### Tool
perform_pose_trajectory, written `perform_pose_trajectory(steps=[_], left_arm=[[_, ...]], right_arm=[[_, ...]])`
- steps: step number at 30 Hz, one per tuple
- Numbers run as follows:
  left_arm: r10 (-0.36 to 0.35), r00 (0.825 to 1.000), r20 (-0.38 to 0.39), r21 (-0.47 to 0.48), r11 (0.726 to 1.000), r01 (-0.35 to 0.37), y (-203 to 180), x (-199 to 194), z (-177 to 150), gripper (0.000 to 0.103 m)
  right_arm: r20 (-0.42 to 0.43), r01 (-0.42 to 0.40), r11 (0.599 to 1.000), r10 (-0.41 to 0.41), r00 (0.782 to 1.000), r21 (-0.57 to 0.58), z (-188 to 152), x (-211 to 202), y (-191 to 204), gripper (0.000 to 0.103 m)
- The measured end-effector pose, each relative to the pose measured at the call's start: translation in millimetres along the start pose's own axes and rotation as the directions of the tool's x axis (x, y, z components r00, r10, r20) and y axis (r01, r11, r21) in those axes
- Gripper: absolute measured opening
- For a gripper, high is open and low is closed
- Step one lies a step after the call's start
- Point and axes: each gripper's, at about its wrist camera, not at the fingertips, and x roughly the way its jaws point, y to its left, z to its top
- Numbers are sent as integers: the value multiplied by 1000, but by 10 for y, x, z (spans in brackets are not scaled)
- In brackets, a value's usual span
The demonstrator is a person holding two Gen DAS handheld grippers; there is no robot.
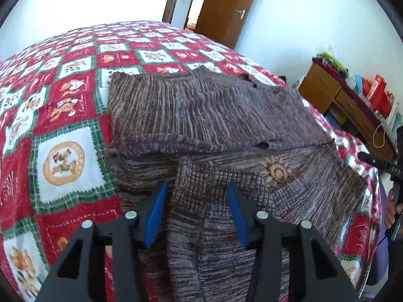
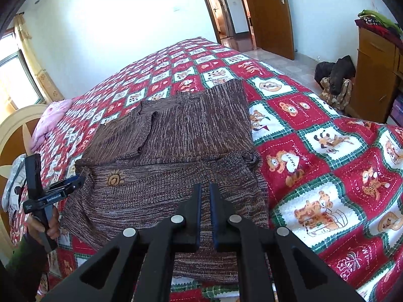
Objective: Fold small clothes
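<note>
A brown striped knit sweater (image 1: 201, 110) lies on the bed, its upper part folded over the lower part, which bears a sun-shaped patch (image 1: 277, 173). My left gripper (image 1: 196, 188) hovers over the sweater's near part. Its blue pads (image 1: 157, 211) stand apart and no cloth is pinched between them. At the right edge of this view a hand holds the right gripper (image 1: 362, 156). In the right wrist view the same sweater (image 2: 189, 136) fills the middle. My right gripper (image 2: 205, 187) is shut above it with nothing held. The left gripper (image 2: 79, 180) sits at the sweater's left edge.
A red, white and green patchwork quilt (image 2: 314, 151) covers the bed. A headboard (image 2: 15, 130) and a pink pillow (image 2: 50, 120) are at the left. A wooden desk (image 1: 335, 95) carries red boxes. A wooden cabinet (image 2: 372, 70), dark bags (image 2: 335, 75) on the floor and an open door (image 2: 267, 12) stand beyond.
</note>
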Motion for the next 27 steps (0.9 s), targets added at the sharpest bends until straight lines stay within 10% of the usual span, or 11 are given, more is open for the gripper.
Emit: perform_pose_trajectory(steps=[2, 5, 9, 27], left_arm=[[-36, 999, -9, -9, 999, 36, -14, -20, -32, 18], [-29, 1000, -2, -1, 1000, 29, -48, -45, -62, 12], [-32, 999, 7, -30, 999, 33, -26, -78, -46, 10], [-93, 991, 96, -114, 988, 103, 25, -359, -88, 10]], right_arm=[[1, 4, 1000, -4, 1000, 2, 6, 6, -8, 7], [-4, 3, 1000, -3, 1000, 18, 23, 35, -52, 9], [-5, 6, 999, -6, 1000, 32, 24, 39, -124, 57], [-101, 131, 977, -149, 984, -166, 219, 696, -37, 58]])
